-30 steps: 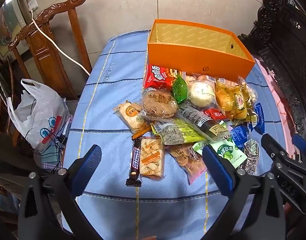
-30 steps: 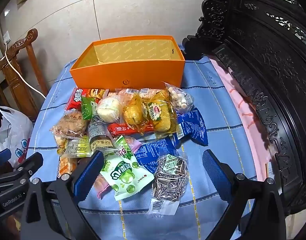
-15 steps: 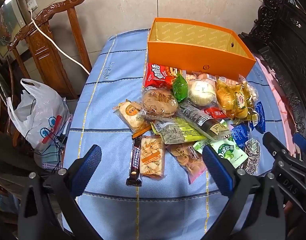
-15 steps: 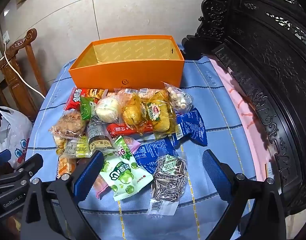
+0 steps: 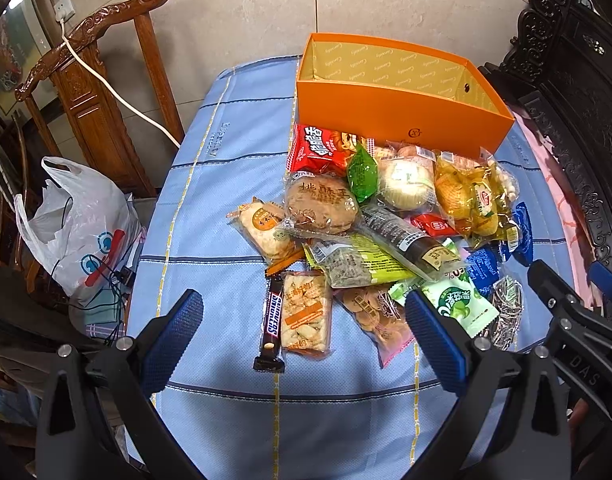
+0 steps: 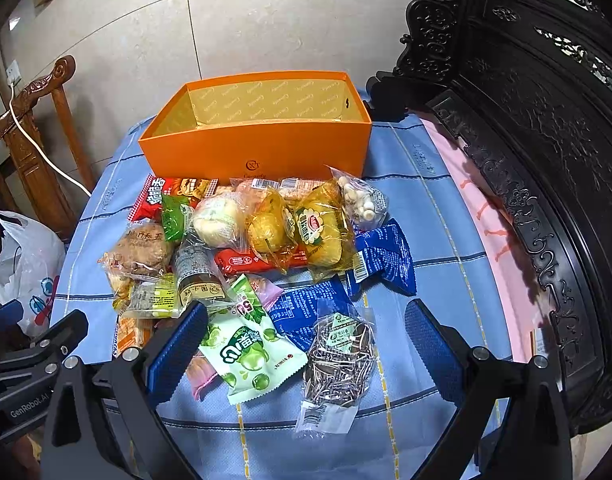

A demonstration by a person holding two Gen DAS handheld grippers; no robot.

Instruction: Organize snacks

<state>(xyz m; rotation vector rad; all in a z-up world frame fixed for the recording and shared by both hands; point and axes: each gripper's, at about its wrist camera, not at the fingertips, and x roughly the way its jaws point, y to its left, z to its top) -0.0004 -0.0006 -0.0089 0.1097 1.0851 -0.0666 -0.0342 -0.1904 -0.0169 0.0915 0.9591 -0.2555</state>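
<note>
Nothing's really shifting since a second ago, both my grippers are still just hovering. Left gripper is sitting wide apart over the Snickers bar. Right gripper is gaping too, sunflower seed pack between its fingers, orange box beyond the pile.

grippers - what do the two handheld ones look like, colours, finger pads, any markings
Both the left gripper and the right gripper are matte black frames with silver screws and two fingers faced with ribbed blue pads. The left one's body reads "GenRobot.AI" in the right wrist view; the right one's shows "DAS" in the left wrist view.
</note>
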